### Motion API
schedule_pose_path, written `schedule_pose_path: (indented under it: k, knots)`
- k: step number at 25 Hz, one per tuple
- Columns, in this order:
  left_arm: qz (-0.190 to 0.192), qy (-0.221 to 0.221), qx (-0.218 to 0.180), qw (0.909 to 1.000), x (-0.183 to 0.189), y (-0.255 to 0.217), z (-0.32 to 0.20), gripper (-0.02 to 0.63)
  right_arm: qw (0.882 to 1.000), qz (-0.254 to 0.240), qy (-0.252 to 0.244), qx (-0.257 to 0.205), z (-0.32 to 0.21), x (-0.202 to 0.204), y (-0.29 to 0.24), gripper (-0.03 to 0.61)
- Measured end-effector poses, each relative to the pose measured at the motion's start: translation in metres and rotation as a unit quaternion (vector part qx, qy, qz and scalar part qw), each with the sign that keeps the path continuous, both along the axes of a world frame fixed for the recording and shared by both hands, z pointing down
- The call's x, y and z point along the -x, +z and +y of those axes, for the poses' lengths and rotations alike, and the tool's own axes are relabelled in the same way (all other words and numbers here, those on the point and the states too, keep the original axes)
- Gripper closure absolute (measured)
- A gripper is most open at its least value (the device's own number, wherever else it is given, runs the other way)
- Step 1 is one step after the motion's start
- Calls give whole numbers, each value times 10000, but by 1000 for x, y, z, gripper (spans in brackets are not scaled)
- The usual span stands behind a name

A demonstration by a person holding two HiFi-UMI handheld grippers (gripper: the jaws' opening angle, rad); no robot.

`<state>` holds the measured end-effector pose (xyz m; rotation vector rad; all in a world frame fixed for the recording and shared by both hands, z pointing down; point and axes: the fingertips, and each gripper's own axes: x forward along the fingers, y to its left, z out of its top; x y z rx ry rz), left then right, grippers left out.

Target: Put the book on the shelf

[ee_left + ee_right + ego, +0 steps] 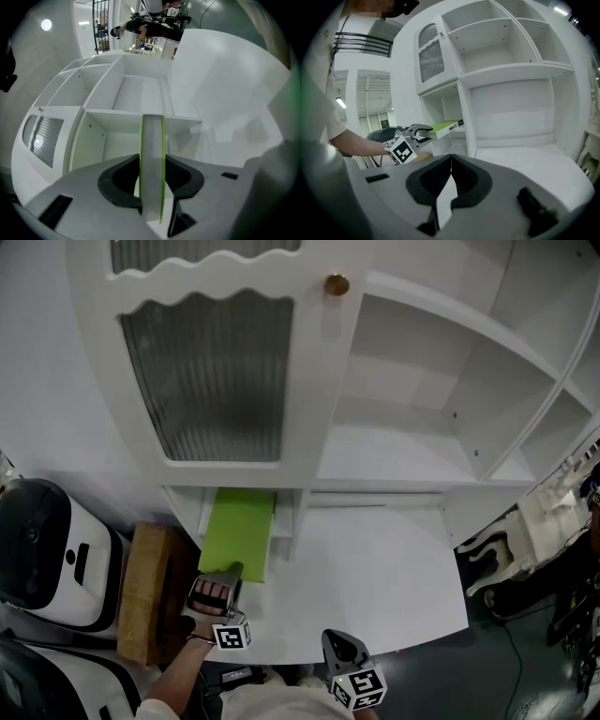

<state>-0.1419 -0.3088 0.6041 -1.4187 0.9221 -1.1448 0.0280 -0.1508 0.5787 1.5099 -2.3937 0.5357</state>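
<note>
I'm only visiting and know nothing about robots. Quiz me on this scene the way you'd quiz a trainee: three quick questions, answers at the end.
1. True or false: the right gripper holds the book.
2. The book is: A red, B green, C blue.
3. Fill in: the left gripper holds the book flat, with its far end under the cabinet's ribbed-glass ___.

Key
1. False. The right gripper's jaws are shut on nothing.
2. B.
3. door.
</note>
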Motion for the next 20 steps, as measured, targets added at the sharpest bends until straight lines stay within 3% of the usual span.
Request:
schedule_pose_path:
  k: [20]
  knots:
    - [0,40,118,9999,-12,1,-60,459,9988,167,450,133,3,-14,7,566]
